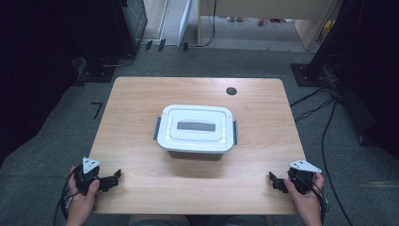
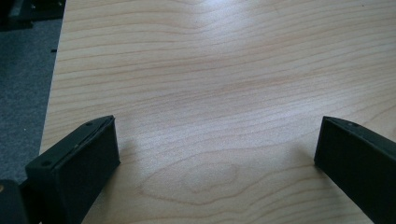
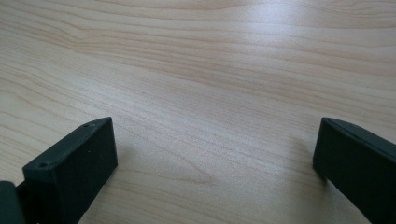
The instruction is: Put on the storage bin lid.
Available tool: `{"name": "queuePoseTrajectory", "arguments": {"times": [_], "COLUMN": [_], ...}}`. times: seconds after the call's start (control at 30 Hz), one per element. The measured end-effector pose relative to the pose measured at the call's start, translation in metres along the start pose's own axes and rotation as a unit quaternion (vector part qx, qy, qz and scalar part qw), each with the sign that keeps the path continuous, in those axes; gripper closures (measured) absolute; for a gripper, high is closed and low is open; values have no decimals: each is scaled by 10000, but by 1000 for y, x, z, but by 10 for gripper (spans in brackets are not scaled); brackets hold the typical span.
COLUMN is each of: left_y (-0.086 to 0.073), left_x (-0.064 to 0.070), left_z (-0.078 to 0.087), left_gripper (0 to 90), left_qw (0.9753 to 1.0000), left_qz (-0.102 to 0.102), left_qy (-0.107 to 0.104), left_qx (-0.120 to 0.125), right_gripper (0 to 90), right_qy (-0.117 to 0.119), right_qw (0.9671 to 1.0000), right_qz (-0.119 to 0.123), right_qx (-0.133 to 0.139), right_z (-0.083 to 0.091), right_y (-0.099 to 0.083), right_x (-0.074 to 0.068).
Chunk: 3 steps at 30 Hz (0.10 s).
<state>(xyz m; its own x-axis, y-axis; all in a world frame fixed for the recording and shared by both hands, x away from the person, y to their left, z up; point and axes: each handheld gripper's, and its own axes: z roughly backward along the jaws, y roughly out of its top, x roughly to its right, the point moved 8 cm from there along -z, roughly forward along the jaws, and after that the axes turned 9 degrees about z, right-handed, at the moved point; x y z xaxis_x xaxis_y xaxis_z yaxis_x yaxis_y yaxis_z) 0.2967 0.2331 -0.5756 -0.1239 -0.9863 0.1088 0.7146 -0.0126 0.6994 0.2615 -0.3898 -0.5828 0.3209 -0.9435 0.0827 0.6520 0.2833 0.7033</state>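
A white lidded plastic box [image 1: 196, 128] with grey side clips and a grey handle recess in its lid sits in the middle of the wooden table [image 1: 141, 99]. My left gripper [image 1: 115, 178] rests at the table's near left corner, held by a hand, well short of the box. My right gripper [image 1: 274, 181] rests at the near right corner, also held by a hand. In the left gripper view its jaws stand wide apart over bare wood, left gripper [image 2: 217, 140] open. The right gripper view shows the same, right gripper [image 3: 215, 140] open, nothing between the jaws.
A small dark round cap [image 1: 231, 91] is set in the table near its far right. Grey carpet surrounds the table; black stands and cables [image 1: 324, 136] lie to the right, dark equipment [image 1: 108, 28] at the far left.
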Motion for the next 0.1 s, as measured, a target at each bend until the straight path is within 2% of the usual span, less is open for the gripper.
{"name": "queuePoseTrajectory", "arguments": {"times": [0.1], "left_y": [1], "left_x": [1], "left_z": [-1], "left_gripper": [0], "left_qw": [10000], "left_qz": [27], "left_qy": [30], "left_qx": [0], "right_gripper": [0], "right_qy": [-1], "right_qw": [10000], "right_qz": [2], "right_qx": [1], "right_z": [0], "right_y": [0], "right_x": [0]}}
